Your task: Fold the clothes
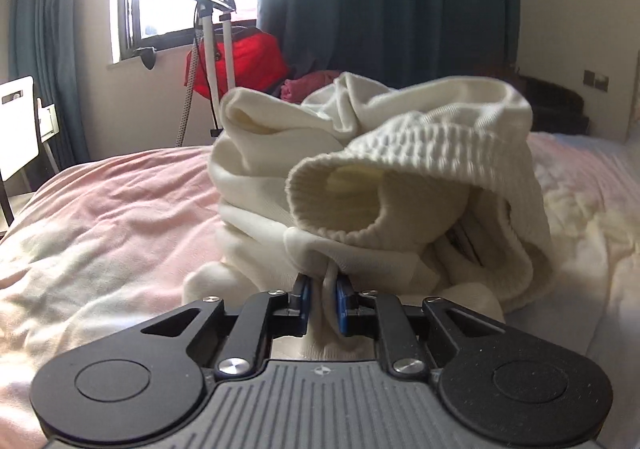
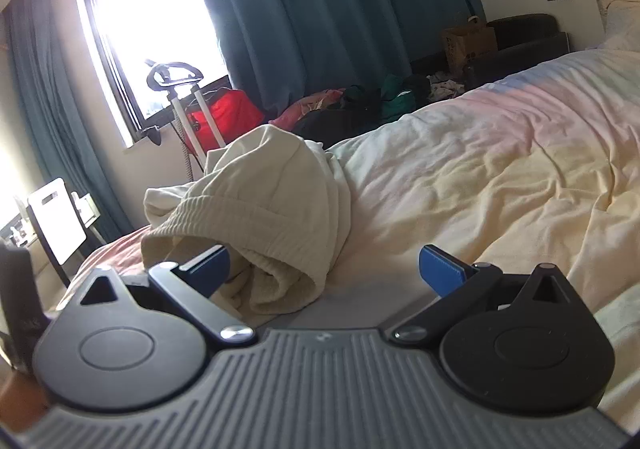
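Sweater (image 1: pixel 360 153) on rumpled pastel bedspread (image 1: pixel 100 217)

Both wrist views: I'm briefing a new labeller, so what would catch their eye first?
The crumpled cream garment heaped on the pink bed cover, its ribbed cuff gaping toward the left camera. The left gripper is shut on a fold of it; the right gripper is open beside it. Behind, a bright window.
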Demonstrator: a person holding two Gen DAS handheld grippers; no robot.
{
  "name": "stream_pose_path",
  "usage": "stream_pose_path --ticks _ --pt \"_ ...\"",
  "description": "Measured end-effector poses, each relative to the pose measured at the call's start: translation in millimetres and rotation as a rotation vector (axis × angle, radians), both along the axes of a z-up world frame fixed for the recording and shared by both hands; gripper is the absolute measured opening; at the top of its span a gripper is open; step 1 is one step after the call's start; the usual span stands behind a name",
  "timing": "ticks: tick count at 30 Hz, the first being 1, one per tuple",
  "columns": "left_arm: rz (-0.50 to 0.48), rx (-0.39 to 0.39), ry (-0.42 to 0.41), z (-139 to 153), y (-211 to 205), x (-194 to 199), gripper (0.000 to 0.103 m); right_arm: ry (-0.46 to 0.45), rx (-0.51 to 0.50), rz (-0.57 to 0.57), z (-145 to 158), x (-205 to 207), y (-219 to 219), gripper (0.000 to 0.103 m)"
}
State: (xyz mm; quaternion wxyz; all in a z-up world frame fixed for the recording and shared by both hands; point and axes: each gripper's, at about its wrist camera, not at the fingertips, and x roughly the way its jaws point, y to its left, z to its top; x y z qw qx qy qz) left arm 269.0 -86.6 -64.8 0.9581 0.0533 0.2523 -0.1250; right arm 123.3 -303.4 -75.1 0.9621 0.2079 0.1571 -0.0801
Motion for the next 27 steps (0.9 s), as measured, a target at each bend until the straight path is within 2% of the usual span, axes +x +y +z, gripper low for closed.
stream_pose_path --ticks 5,9,17,19,21,24,26,27 --pt "-0.007 -0.062 -0.117 67.0 37.7 -43.6 0.008 -0.009 -0.036 0.007 -0.2 -2.3 11.5 0.103" --pt "0.011 -0.097 -0.199 103.1 77.6 -100.4 0.007 -0.009 -0.091 0.031 1.2 -7.5 24.9 0.103" --pt "0.269 -0.120 -0.208 114.0 194.7 -137.4 0.007 0.076 -0.186 0.074 2.2 -22.6 57.7 0.103" --pt "0.334 -0.126 -0.210 116.4 224.2 -146.2 0.008 0.093 -0.163 0.072 5.0 -26.2 60.4 0.103" --pt "0.397 -0.126 -0.117 101.3 247.8 -118.9 0.008 0.085 -0.138 0.079 11.7 -32.2 62.9 0.103" --pt "0.406 -0.170 0.053 73.4 274.3 -87.9 0.010 0.064 -0.147 0.078 22.3 -42.1 65.5 0.103" --pt "0.403 -0.147 0.074 68.0 273.0 -84.2 0.018 0.047 -0.171 0.074 29.6 -49.0 66.8 0.103" --pt "0.401 -0.133 0.080 66.0 271.4 -83.2 0.028 0.049 -0.165 0.070 31.2 -50.3 64.1 0.103"
